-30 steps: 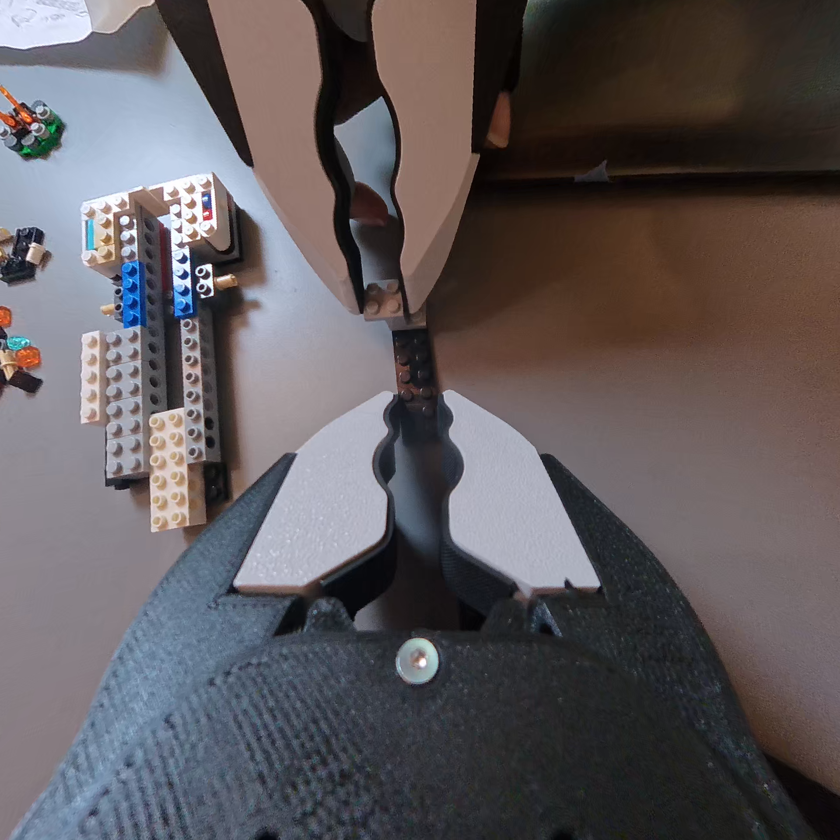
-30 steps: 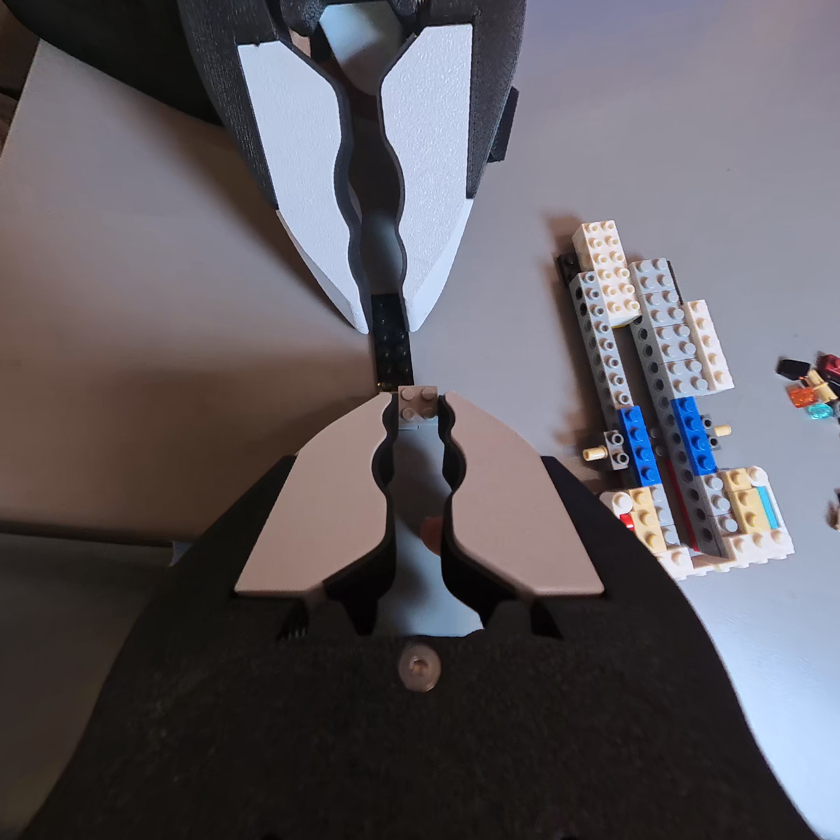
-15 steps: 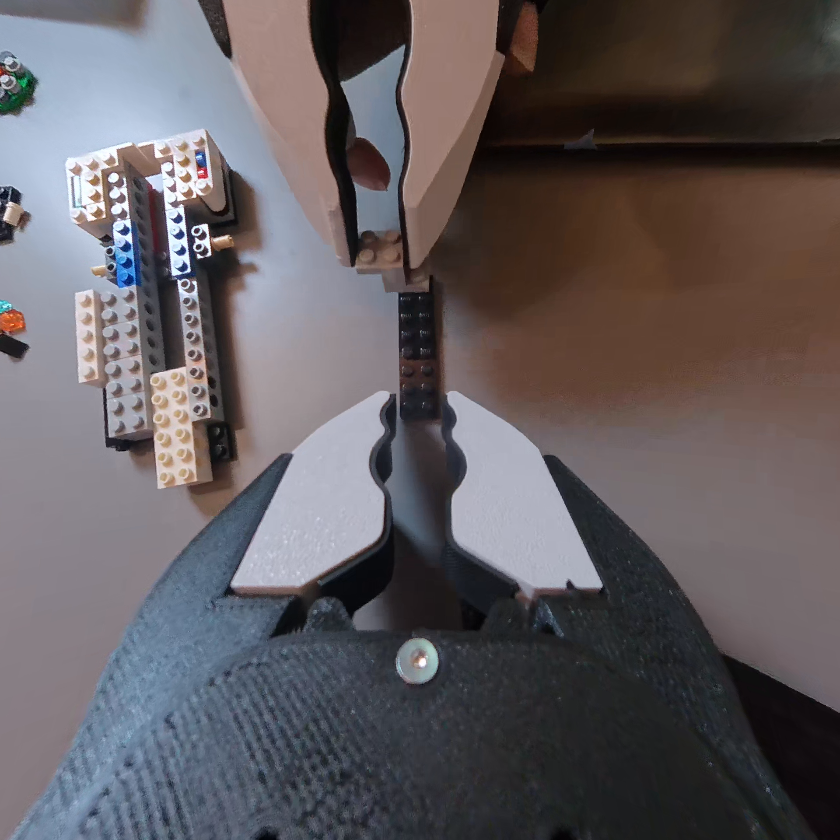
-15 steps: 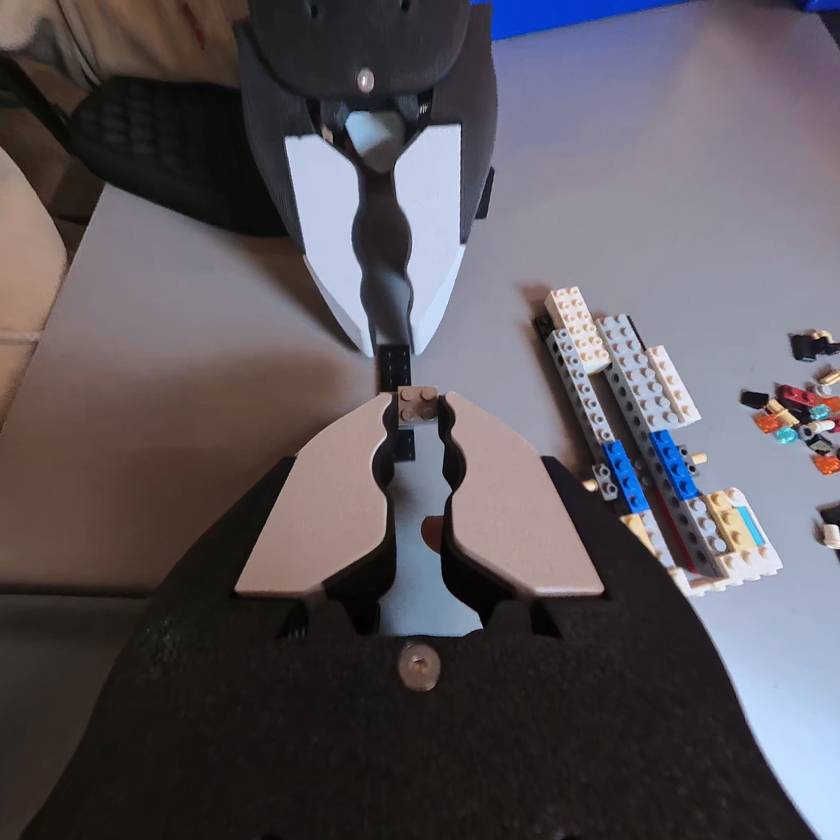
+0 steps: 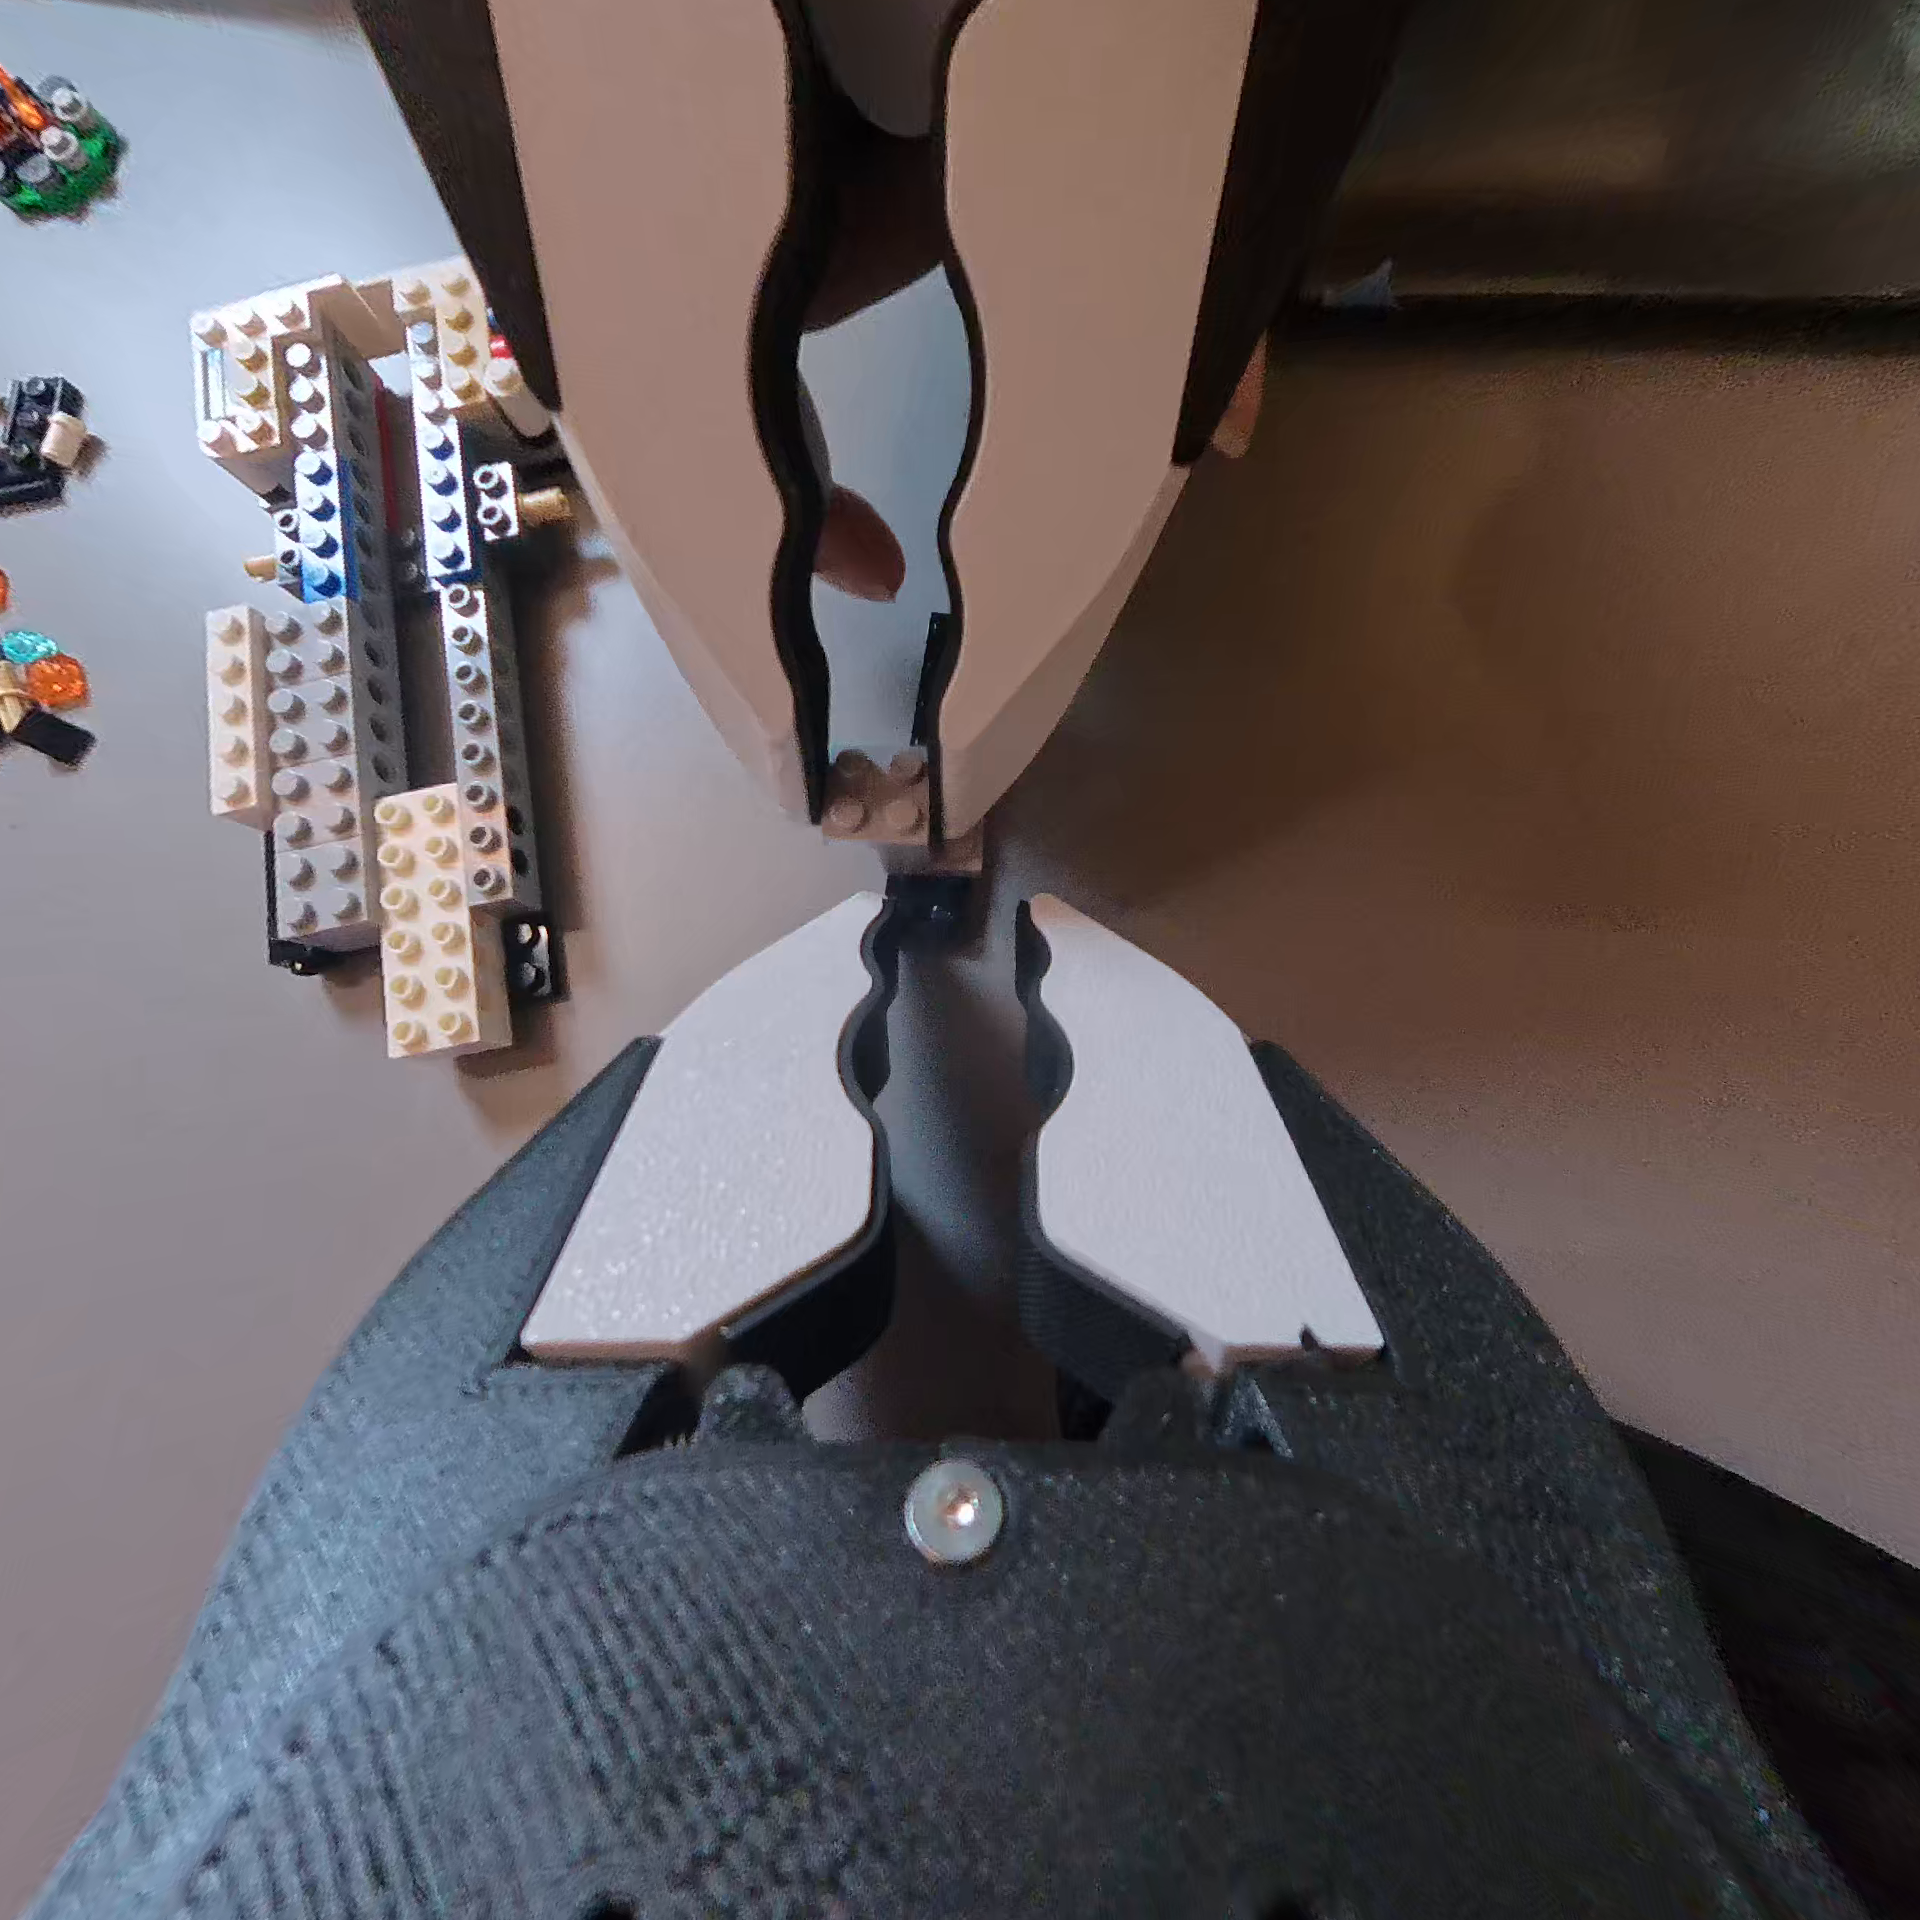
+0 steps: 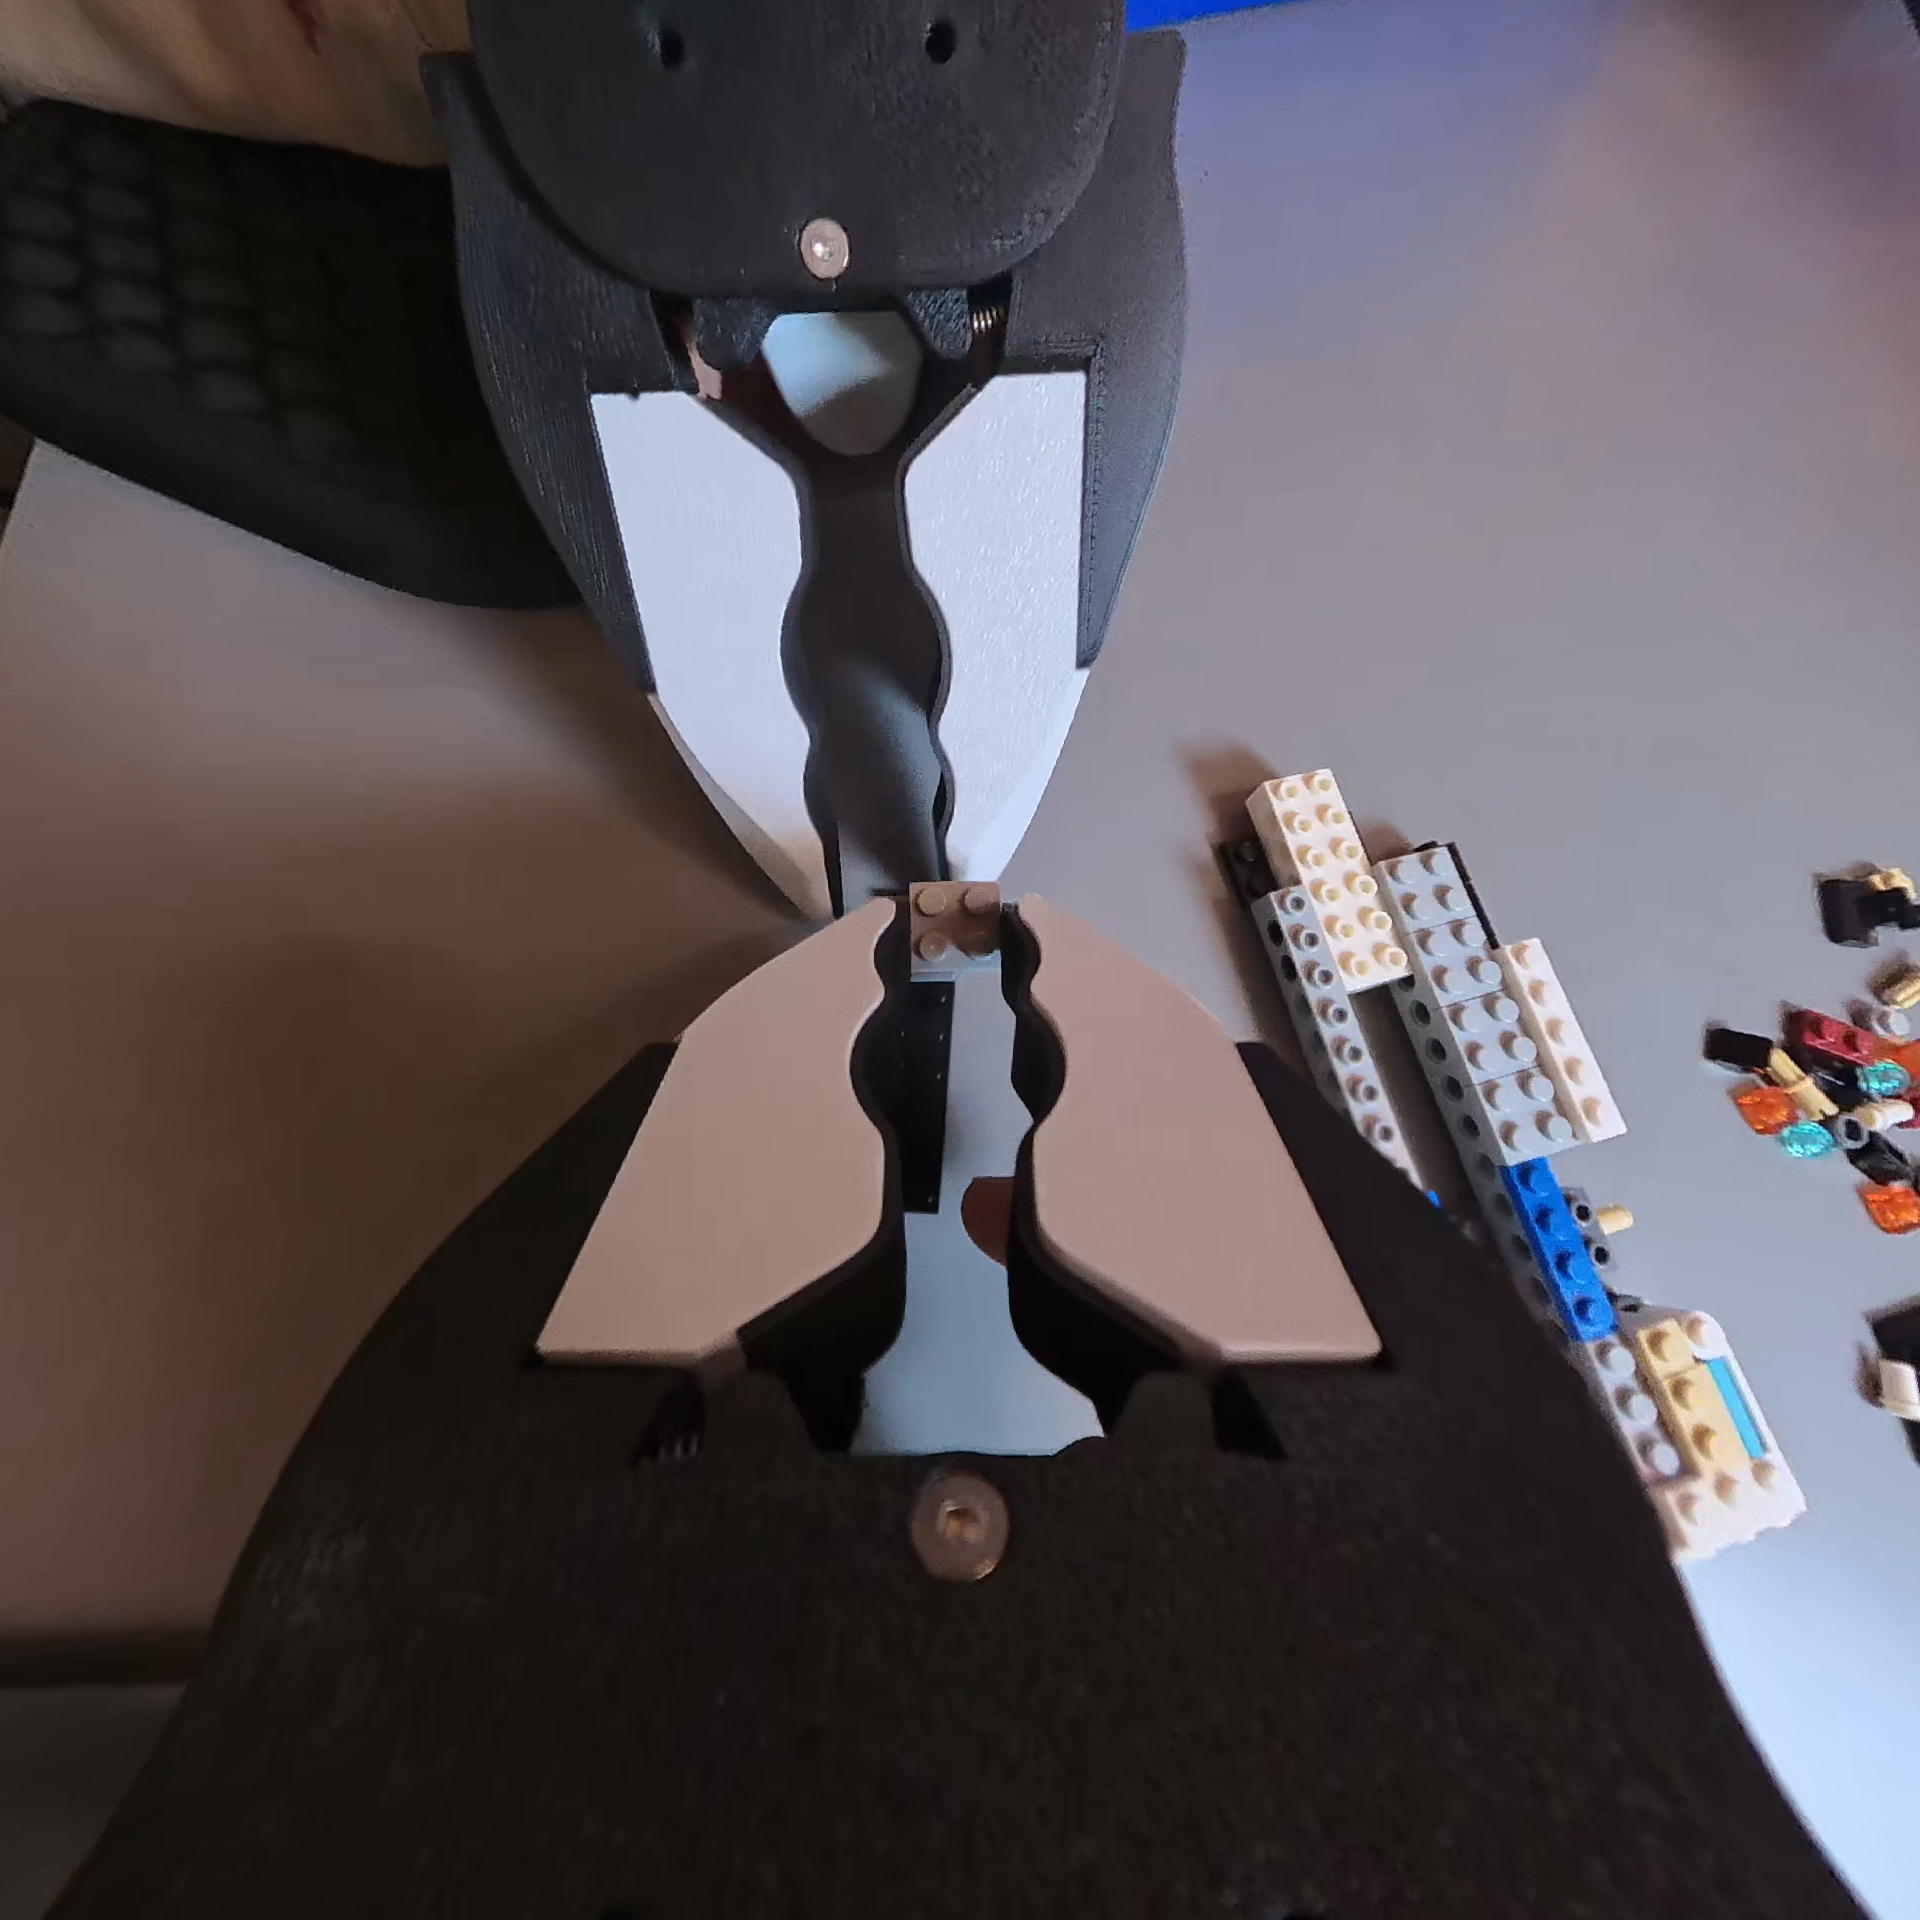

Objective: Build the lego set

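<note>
Our right tool [image 6: 954,920] has its two flat grey fingers closed on a small grey two-by-two studded lego plate [image 6: 954,923], which sits pinched right at the fingertips. Below that plate, in the gap between the right tool's fingers, a long narrow black studded lego plate [image 6: 928,1091] runs back along the left finger. From the left wrist view we see only a short end of this black plate [image 5: 928,902], just under the grey plate [image 5: 878,798].

Our left tool [image 5: 951,920] meets the right tool [image 5: 878,821] tip to tip. Its fingers stand a little apart: the left finger touches the end of the black plate, while a gap shows beside the right finger, so it holds nothing firmly that we can see.

On the grey desk [image 5: 260,1195], well to the side of both tools, lies the partly built long lego model of grey, tan, white and blue bricks [image 5: 369,665] [image 6: 1455,1049]. Beyond it sits a scatter of small loose orange, teal, black and dark red lego pieces [image 6: 1839,1091].
</note>
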The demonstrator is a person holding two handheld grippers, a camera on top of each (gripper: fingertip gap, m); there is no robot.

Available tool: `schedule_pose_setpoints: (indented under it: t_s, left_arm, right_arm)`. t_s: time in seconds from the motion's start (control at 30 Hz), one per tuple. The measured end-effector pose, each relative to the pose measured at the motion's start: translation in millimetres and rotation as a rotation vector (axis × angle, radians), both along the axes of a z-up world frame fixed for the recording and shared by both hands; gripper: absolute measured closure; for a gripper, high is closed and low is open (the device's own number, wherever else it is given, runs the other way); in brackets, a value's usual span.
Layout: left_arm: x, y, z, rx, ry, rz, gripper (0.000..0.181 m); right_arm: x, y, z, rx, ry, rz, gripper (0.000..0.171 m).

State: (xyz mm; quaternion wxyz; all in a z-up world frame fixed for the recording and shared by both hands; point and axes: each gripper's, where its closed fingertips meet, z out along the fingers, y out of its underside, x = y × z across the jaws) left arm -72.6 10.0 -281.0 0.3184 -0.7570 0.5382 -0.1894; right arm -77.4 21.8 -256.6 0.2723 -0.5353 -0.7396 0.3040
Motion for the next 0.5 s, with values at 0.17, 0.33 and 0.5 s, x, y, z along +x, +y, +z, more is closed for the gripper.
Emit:
schedule_pose_setpoints:
  t_s: [0.17, 0.33, 0.5]
  left_arm:
    - [-7.5, 3.4, 0.4, 0.005, -0.008, 0.029, 0.16]
    - [-8.7, 3.4, -1.2, 0.007, -0.019, 0.033, 0.16]
    - [-3.4, 1.4, -0.8, 0.015, -0.033, 0.015, 0.161]
  right_arm:
    - [-4.6, 2.7, -7.0, 0.004, -0.04, -0.008, 0.155]
    - [-5.1, 1.1, -16.1, 0.025, -0.074, -0.01, 0.155]
    - [-3.6, 2.0, -16.3, 0.026, -0.077, -0.026, 0.155]
